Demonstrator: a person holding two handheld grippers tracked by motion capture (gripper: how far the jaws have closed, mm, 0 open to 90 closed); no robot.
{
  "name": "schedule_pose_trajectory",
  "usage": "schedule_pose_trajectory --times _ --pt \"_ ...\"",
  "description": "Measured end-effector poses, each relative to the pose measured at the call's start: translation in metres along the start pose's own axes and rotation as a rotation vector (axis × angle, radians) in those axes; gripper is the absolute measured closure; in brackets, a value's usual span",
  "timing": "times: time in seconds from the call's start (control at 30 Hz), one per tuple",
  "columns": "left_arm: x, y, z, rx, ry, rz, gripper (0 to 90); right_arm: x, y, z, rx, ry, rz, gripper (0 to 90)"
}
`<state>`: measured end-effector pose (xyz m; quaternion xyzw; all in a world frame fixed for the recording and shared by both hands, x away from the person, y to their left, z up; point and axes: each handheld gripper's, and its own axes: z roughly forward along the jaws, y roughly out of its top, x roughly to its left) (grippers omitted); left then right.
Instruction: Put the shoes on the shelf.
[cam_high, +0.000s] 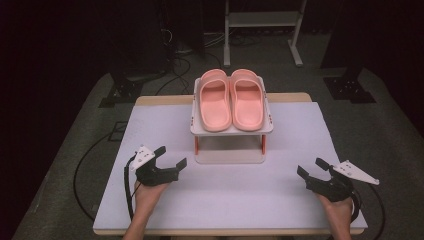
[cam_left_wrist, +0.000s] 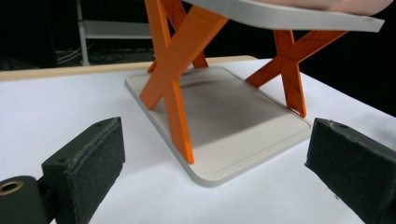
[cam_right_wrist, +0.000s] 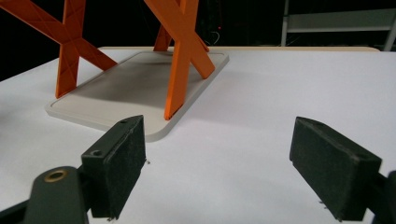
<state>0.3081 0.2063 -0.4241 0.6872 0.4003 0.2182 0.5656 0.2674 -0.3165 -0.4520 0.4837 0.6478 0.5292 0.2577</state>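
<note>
A pair of pink slippers (cam_high: 231, 99) lies side by side on the top shelf of a small white rack (cam_high: 267, 127) with orange cross legs (cam_left_wrist: 173, 70), standing mid-table. My left gripper (cam_high: 169, 158) rests at the front left of the table, open and empty, its jaws aimed at the rack's base plate (cam_left_wrist: 233, 121). At the front right my right gripper (cam_high: 312, 167) is open too, nothing between its pads (cam_right_wrist: 116, 163), with the rack's base (cam_right_wrist: 126, 88) ahead to its left.
The white table top (cam_high: 300, 130) has a wooden edge at the back. Cables trail from both grippers over the grey floor. A metal stand (cam_high: 262, 20) and dark equipment bases stand behind the table.
</note>
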Motion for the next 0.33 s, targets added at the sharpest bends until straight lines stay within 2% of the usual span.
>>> schedule_pose_trajectory --times 0.33 --pt "-0.004 -0.016 -0.004 0.001 -0.010 -0.023 4.1 0.001 -0.012 -0.009 -0.002 -0.011 -0.008 17.9"
